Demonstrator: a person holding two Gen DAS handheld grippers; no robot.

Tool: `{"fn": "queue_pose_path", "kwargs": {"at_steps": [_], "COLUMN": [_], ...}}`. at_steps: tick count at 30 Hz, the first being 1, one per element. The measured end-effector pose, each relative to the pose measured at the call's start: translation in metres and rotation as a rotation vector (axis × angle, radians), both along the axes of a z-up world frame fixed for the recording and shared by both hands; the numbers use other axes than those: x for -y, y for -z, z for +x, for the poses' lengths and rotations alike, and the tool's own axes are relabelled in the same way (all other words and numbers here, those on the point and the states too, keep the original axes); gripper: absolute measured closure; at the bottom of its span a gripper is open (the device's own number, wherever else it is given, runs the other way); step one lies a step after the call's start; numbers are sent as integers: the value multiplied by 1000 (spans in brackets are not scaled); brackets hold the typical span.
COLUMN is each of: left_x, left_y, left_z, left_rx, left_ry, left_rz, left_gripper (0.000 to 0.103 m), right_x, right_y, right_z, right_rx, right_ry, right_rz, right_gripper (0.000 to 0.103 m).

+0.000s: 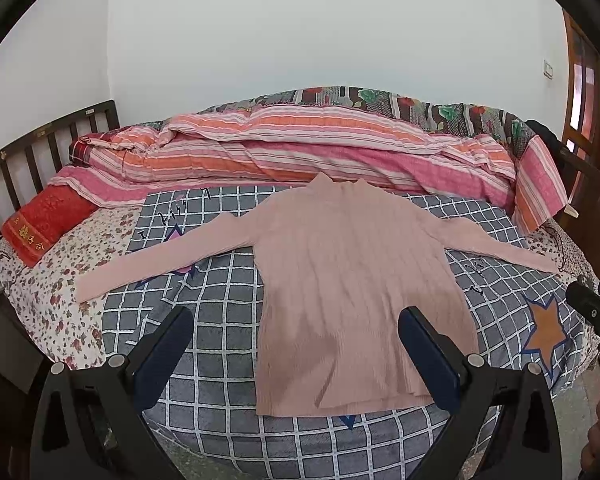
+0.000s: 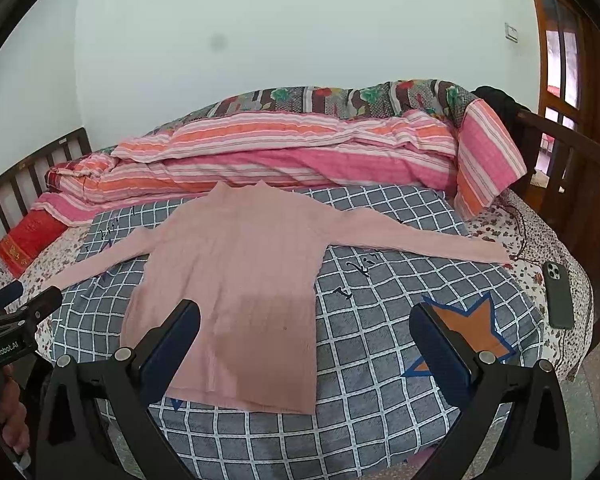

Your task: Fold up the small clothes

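A pink ribbed long-sleeve sweater (image 1: 352, 280) lies flat and face down on a grey checked blanket (image 1: 220, 320), collar toward the far side, both sleeves spread out sideways. It also shows in the right wrist view (image 2: 236, 280). My left gripper (image 1: 296, 344) is open and empty, held above the sweater's hem. My right gripper (image 2: 306, 340) is open and empty, above the hem's right side and the blanket (image 2: 380, 340). Each gripper shows at the edge of the other's view: the right one (image 1: 592, 312) and the left one (image 2: 24, 312).
A rolled striped pink and orange quilt (image 1: 300, 148) lies along the far side of the bed. A red pillow (image 1: 44, 220) sits at far left by the wooden headboard (image 1: 40, 148). A dark phone (image 2: 558, 294) lies at the bed's right edge beside a wooden rail (image 2: 572, 148).
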State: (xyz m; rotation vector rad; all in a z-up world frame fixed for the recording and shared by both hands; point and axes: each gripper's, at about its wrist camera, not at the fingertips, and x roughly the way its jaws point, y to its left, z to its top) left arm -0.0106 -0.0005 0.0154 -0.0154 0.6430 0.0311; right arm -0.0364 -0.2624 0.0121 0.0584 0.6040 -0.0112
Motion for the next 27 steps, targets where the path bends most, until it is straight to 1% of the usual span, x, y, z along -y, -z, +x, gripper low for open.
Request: {"fn": "queue_pose_path", "kwargs": {"at_steps": [14, 27], "left_x": [-3, -2], "left_y": [-1, 2], "left_z": [-3, -2], "left_rx": [-1, -6], "left_ry": [-4, 5], "left_rz": [-17, -16], "left_gripper": [0, 0], "right_x": [-2, -3], "right_y": [-2, 0], "right_z": [-1, -2], "right_rx": [1, -5], "right_ry": [-2, -2], "right_rz": [-10, -7], "right_gripper": [0, 0]}}
